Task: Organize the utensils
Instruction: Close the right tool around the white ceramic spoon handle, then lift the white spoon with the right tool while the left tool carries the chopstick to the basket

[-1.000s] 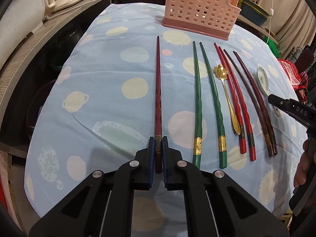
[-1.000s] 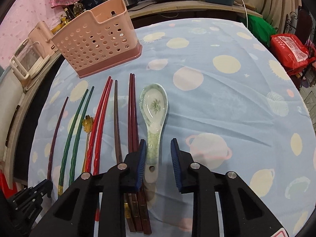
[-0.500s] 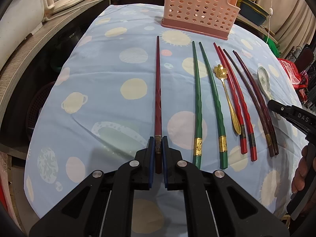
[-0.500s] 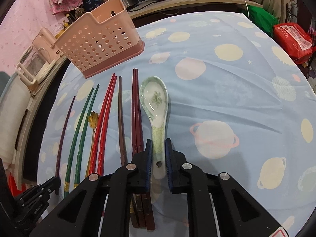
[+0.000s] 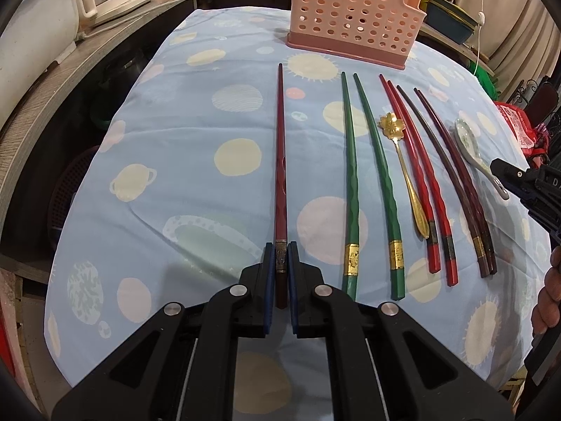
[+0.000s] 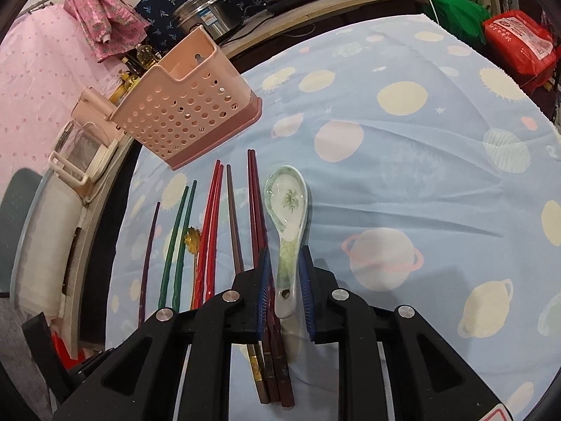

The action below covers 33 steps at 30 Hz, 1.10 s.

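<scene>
Left tongs (image 5: 279, 273) pinch a dark red chopstick (image 5: 280, 161); right tongs (image 6: 284, 280) seemingly grip the white ceramic spoon (image 6: 286, 217). The far pink perforated basket (image 5: 354, 17) looks unfilled.

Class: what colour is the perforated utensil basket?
Pink perforated plastic basket, with a darker pink base; clearest in the right wrist view.

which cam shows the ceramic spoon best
The right wrist view: the ceramic spoon lies centred and close, bowl and flower print clear, handle between the right gripper fingers. The left wrist view shows it small at the far right edge, its handle end at that gripper.
</scene>
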Available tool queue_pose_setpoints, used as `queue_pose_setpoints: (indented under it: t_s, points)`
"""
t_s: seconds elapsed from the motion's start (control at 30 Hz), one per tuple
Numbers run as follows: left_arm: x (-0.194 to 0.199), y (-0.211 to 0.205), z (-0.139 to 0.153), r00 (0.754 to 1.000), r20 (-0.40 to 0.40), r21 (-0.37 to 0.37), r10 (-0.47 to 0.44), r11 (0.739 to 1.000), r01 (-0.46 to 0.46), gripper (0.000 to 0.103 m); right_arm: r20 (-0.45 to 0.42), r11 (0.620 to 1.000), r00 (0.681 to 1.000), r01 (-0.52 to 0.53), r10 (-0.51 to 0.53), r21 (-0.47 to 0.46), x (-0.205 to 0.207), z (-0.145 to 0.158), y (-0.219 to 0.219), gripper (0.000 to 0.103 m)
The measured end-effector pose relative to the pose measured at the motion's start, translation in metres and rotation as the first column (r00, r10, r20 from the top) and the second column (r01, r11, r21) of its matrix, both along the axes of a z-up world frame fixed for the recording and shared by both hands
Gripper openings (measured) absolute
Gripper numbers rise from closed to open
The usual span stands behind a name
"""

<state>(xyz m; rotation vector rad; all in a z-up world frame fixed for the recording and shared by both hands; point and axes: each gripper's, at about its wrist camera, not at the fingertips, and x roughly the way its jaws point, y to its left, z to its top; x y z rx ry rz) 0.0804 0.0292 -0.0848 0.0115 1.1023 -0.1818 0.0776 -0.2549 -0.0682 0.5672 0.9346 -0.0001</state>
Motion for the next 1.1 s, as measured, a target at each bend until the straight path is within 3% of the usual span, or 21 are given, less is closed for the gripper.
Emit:
queue_pose_setpoints:
  t_s: [0.23, 0.4, 0.47, 0.53, 0.67, 0.83, 1.1]
  points:
    - [0.001, -0.001, 0.000, 1.000, 0.000, 0.003, 0.001, 1.000, -0.001, 0.007, -0.056, 1.000, 0.998, -0.015, 0.015, 0.008, 0.002, -0.019, 0.001, 0.013]
    - [0.001, 0.000, 0.000, 1.000, 0.000, 0.001, 0.001, 1.000, -0.001, 0.007, -0.049, 0.999, 0.998, -0.032, 0.032, 0.008, -0.002, -0.021, 0.005, 0.012]
    - [0.001, 0.000, 0.000, 1.000, 0.000, 0.002, 0.001, 1.000, -0.001, 0.007, -0.035, 0.999, 0.999, -0.027, 0.027, 0.023, -0.005, -0.017, 0.003, 0.016]
    - [0.001, -0.001, 0.000, 1.000, 0.000, 0.002, 0.002, 1.000, -0.002, 0.007, -0.018, 0.999, 1.000, -0.009, 0.009, 0.039, -0.008, -0.013, -0.001, 0.028]
    - [0.001, 0.000, 0.000, 1.000, 0.000, 0.003, 0.002, 1.000, -0.002, 0.007, -0.014, 0.998, 1.000, 0.007, -0.006, 0.068, -0.008, -0.012, -0.008, 0.028]
    - [0.001, 0.000, 0.000, 1.000, 0.000, 0.001, 0.001, 1.000, -0.001, 0.007, -0.044, 0.995, 0.999, 0.000, 0.005, 0.096, -0.005, -0.025, -0.010, 0.011]
    - [-0.005, 0.001, 0.004, 1.000, -0.012, -0.041, -0.005, 0.999, 0.005, 0.007, -0.032, 0.999, 0.999, -0.017, 0.018, 0.038, -0.016, -0.018, 0.001, 0.009]
